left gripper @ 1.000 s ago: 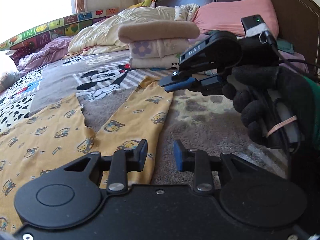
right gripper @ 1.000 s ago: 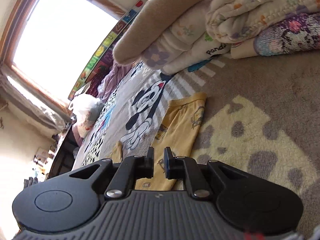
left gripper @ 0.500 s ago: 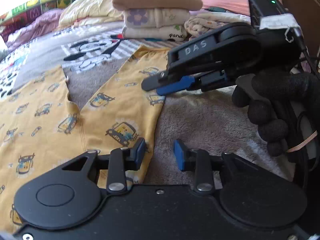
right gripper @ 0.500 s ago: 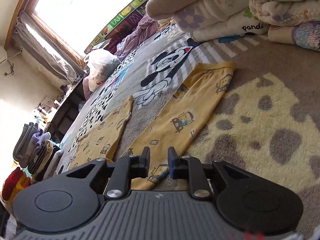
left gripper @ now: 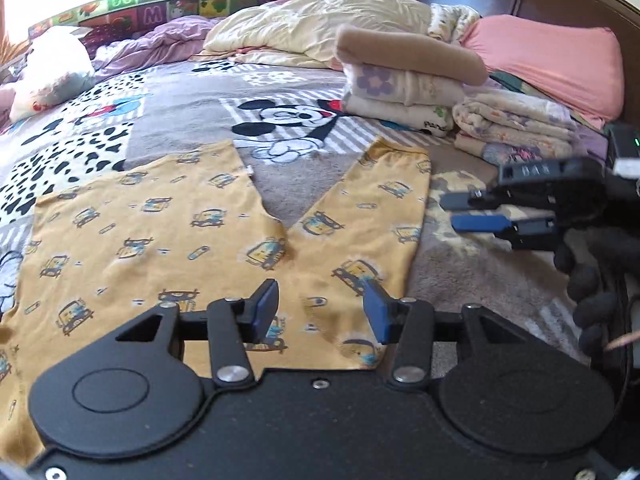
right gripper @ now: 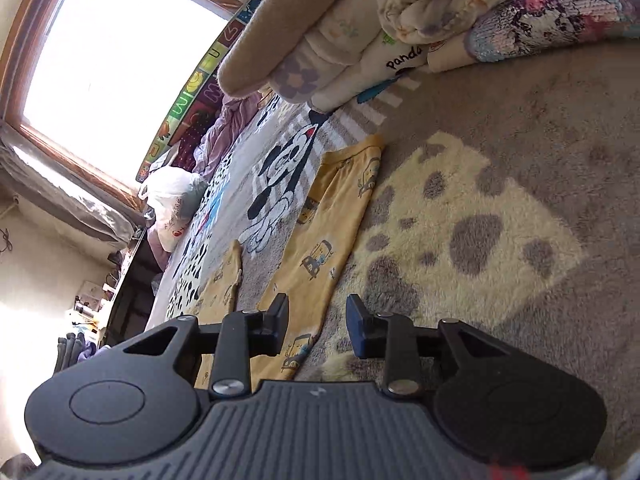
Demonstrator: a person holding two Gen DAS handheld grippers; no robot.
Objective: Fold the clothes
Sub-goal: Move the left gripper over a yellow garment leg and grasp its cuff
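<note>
Yellow trousers (left gripper: 168, 240) are laid flat on the bed (left gripper: 192, 92), legs spread. Both left gripper (left gripper: 320, 312) and right gripper (right gripper: 316, 324) are seen opening above them, fingers apart, nothing pinched.

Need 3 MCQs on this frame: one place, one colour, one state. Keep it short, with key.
1. Where does the stack of folded clothes sit relative to the yellow pants?
A. Beyond the leg ends, toward the headboard
B. On top of the pants
C. On the floor

2. What colour is the pillow by the headboard?
A. Green
B. Pink
C. Black

3. What state are the pants in?
A. Rolled into a ball
B. Spread flat, legs apart
C. Folded in half

Key: 1 A, the stack lies past the leg cuffs near the headboard. 2 B, it is plainly pink. 3 B, both legs lie flat in a V on the blanket, and neither gripper holds them.
</note>
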